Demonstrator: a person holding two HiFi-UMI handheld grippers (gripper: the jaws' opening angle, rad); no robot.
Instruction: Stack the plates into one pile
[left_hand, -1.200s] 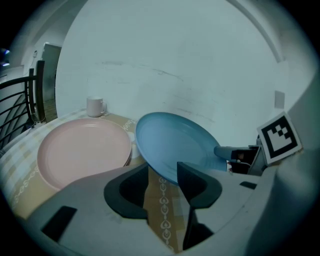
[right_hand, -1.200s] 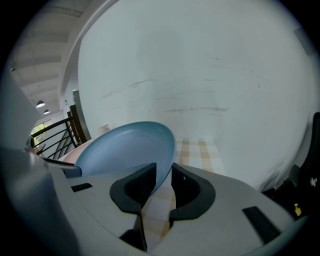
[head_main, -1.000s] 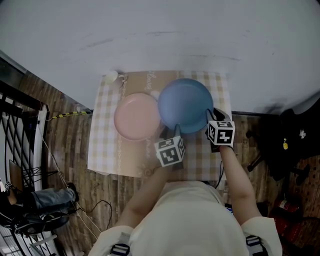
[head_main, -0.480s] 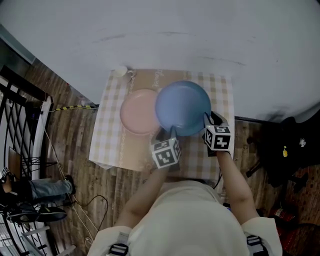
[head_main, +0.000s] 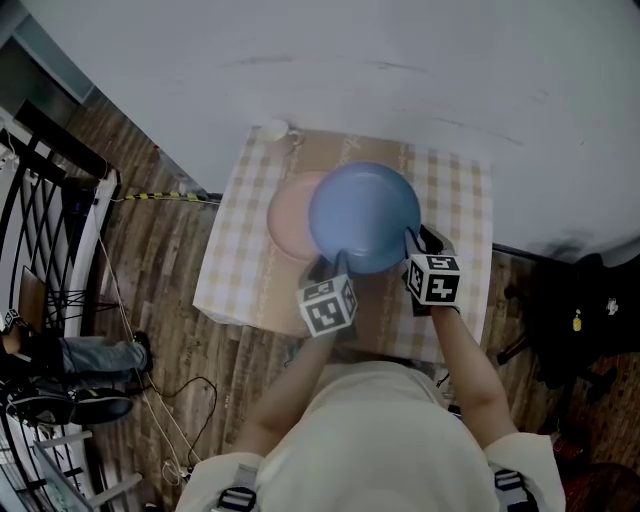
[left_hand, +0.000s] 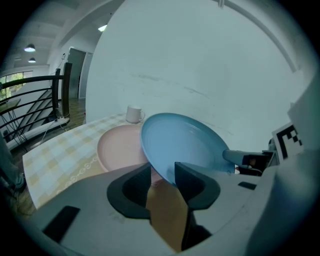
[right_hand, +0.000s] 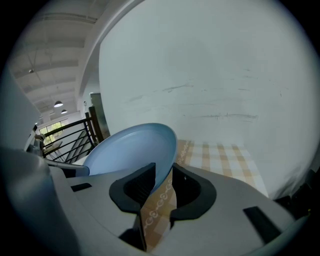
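The blue plate is held clear of the table, somewhat tilted, and overlaps the pink plate lying at its nine o'clock. Its rim is pinched at seven o'clock by the left gripper, whose jaws have just been closing on it. At four o'clock it is pinched by the right gripper, whose jaws have just been opening slightly, though the rim is seen between them and against the pads.

A slackening right grip is judged the main risk: the plate could pivot about the left jaws and drop onto the pink plate. If it is lowered while tilted, its low edge could strike the pink rim and shove that plate toward nine o'clock, or it could settle off-centre.

Bare cloth is left at nine and three o'clock. The wall stands close at twelve, and a mug sits near the pink plate at eleven, so movement that way is limited.
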